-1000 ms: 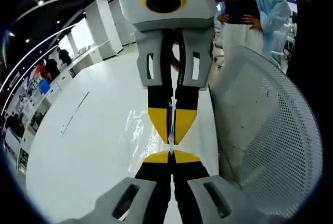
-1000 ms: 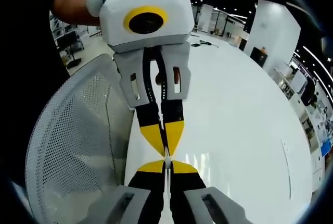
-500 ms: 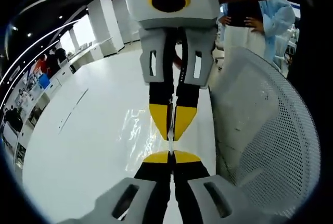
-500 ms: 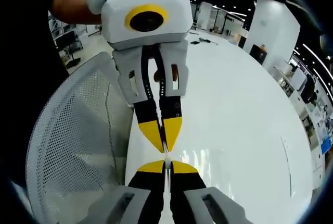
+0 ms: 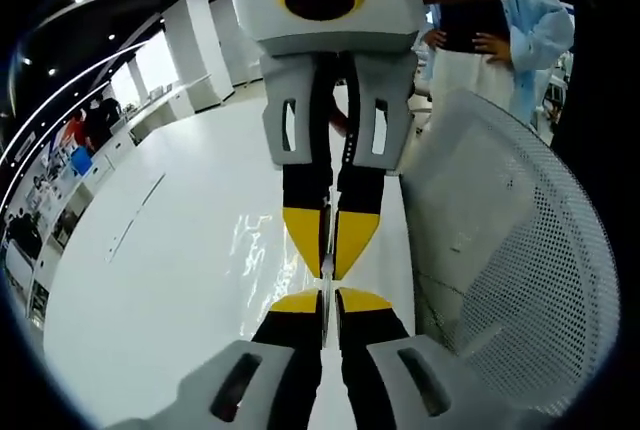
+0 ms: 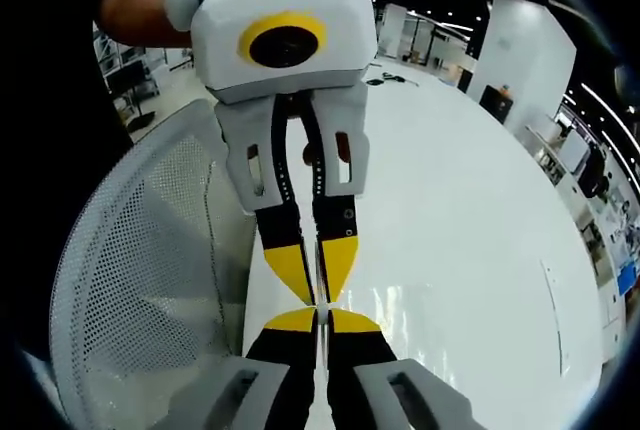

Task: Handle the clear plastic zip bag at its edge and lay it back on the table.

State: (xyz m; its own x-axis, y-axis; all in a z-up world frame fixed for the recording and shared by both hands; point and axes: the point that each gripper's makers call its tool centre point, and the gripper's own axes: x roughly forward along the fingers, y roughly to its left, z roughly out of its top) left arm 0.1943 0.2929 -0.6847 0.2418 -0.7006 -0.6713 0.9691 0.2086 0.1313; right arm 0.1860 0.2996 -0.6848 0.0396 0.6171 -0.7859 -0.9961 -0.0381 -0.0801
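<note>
The clear plastic zip bag (image 5: 262,250) hangs just over the white table (image 5: 150,280), showing as crinkled glare. Its upper edge runs as a thin strip between both pairs of yellow-tipped jaws. My left gripper (image 5: 327,298) is shut on that edge at the bottom of the left gripper view. My right gripper (image 5: 328,268) faces it from above, also shut on the edge, tips almost touching. In the right gripper view, my right gripper (image 6: 317,318) pinches the edge, the left gripper (image 6: 314,298) meets it tip to tip, and the bag (image 6: 380,305) glints to the right.
A white mesh chair back (image 5: 520,250) stands close beside the table's edge, seen as the chair back (image 6: 140,250) on the left of the right gripper view. People (image 5: 490,40) stand beyond it. The table (image 6: 460,200) stretches wide and bare.
The two grippers have closed in on each other along the bag's edge, and the gap between their tips has shrunk. Both stay shut.
</note>
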